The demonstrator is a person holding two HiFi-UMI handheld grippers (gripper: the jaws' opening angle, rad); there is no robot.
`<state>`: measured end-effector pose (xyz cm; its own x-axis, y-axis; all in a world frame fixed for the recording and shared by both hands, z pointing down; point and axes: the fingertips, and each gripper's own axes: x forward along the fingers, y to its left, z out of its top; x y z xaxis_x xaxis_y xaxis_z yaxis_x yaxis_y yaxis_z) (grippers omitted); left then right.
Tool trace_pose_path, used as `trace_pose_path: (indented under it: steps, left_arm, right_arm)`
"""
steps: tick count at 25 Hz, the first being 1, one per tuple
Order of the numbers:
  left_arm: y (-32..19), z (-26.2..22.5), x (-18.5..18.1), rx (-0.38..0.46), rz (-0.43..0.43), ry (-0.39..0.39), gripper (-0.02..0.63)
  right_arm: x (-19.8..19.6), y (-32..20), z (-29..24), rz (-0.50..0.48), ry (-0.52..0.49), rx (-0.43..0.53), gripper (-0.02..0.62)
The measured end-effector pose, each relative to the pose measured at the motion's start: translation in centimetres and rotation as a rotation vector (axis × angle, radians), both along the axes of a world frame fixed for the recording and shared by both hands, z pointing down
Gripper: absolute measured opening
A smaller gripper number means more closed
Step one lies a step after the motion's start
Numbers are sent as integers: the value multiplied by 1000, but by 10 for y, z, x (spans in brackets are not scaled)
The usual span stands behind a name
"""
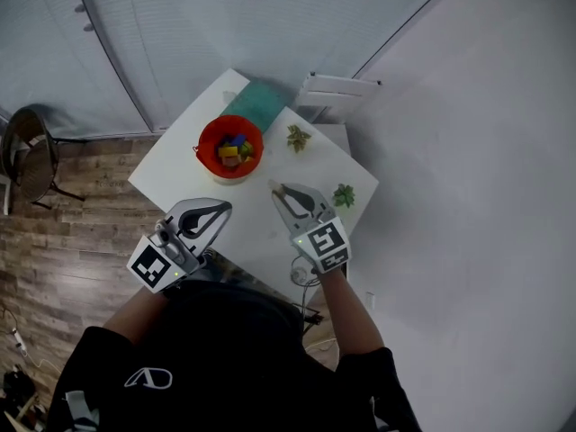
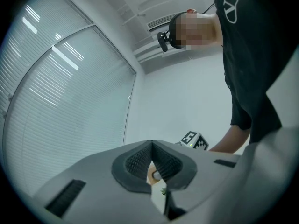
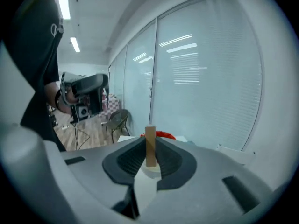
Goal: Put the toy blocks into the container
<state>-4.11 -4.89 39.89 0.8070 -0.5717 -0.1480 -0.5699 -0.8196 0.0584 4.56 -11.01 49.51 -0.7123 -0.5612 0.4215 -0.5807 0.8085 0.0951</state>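
A red bowl (image 1: 205, 142) holding several coloured blocks (image 1: 233, 149) stands on the white table (image 1: 175, 174). My right gripper (image 1: 277, 190) hovers over the table to the right of the bowl. In the right gripper view that gripper (image 3: 150, 148) is shut on a thin tan wooden block (image 3: 150, 143), which stands upright between the pads, with the red bowl (image 3: 164, 135) just behind it. My left gripper (image 1: 224, 208) hangs near the table's front edge, below the bowl. Its jaws (image 2: 152, 146) meet at the tips. A small tan spot shows in the gap behind them; I cannot tell what it is.
Two small green plants (image 1: 297, 137) (image 1: 343, 195) sit on the right part of the table. A teal mat (image 1: 255, 106) lies behind the bowl. A chair (image 1: 31, 156) stands on the wood floor at far left. A glass wall with blinds runs behind the table.
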Motion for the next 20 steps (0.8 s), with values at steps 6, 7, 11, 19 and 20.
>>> trace_pose_path:
  steps: [6,7,11,19,20]
  left_arm:
    - [-3,-12,12,32,28,0,6]
    - [-3,-14,14,38,32,0,6]
    - [-4,-20,19,49,39,4,5]
    - [-7,-21,18,48,41,3,5]
    - [-6,-22,17,47,40,2,6]
  right_arm:
    - [12,16,-64,86,-183,118,66]
    - [12,21,-73,91,-204,143,66]
    - [22,34,-102,148,-337,222,67]
    - [38,39,-114,214,-427,270,66]
    - [38,39,-114,213,-421,272,66]
